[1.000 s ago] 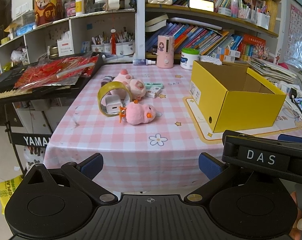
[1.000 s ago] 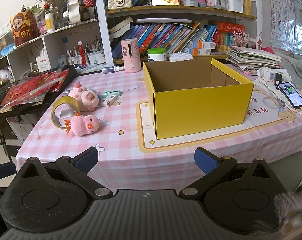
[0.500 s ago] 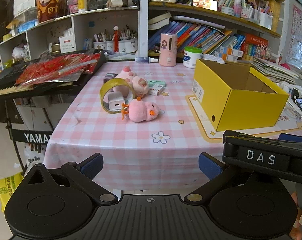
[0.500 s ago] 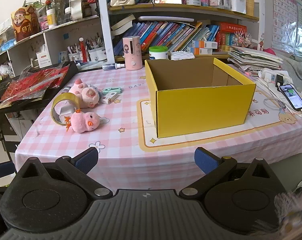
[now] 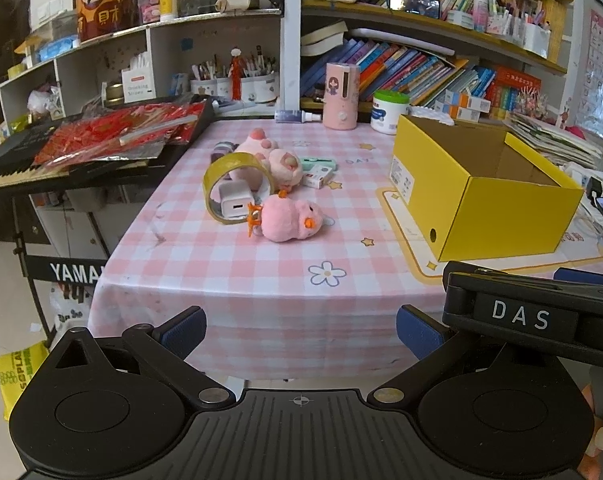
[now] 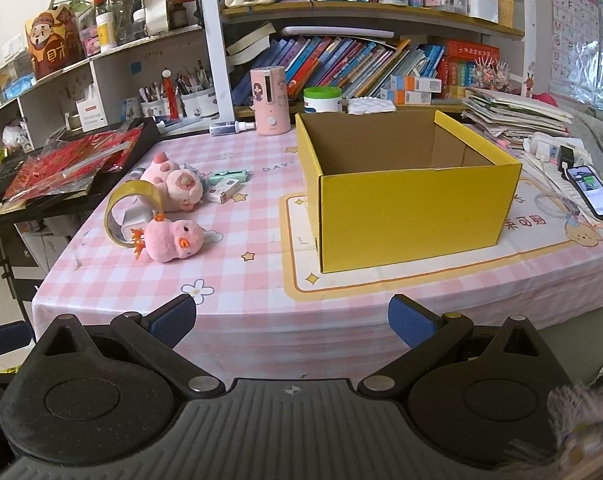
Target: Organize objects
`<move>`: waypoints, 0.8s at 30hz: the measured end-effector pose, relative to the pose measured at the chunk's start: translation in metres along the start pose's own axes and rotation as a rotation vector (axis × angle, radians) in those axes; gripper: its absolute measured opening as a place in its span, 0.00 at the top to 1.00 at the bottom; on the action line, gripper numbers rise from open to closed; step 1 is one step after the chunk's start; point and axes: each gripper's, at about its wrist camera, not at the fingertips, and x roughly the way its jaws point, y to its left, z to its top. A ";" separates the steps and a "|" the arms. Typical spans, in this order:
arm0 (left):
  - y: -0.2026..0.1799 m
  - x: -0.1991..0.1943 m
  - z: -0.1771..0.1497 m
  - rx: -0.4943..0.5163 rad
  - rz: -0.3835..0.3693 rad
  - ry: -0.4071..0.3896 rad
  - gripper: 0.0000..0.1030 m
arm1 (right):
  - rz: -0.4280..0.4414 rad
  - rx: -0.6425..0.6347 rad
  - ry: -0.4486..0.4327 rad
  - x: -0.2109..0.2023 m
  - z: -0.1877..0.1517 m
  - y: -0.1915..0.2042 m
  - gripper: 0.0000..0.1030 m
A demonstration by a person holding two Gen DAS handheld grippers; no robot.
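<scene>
Both grippers, left and right, hang wide-jawed and empty off the table edge. Left of the box lie a chick, tape and pig.

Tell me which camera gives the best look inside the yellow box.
The right wrist view: it faces the yellow box nearly head-on and looks down over the front wall onto the brown inner walls. The left wrist view shows the box obliquely from its corner, with less of the inside visible.

Two pink plush toys, one tape roll, one charger, one yellow box.
</scene>
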 end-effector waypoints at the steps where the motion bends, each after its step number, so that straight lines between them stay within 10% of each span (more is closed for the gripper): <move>1: 0.001 0.000 0.000 0.000 0.002 0.000 0.01 | 0.003 -0.001 0.001 0.001 0.000 0.000 0.00; 24: 0.042 0.028 0.014 -0.083 0.089 0.027 0.01 | 0.099 -0.094 0.059 0.046 0.024 0.042 0.00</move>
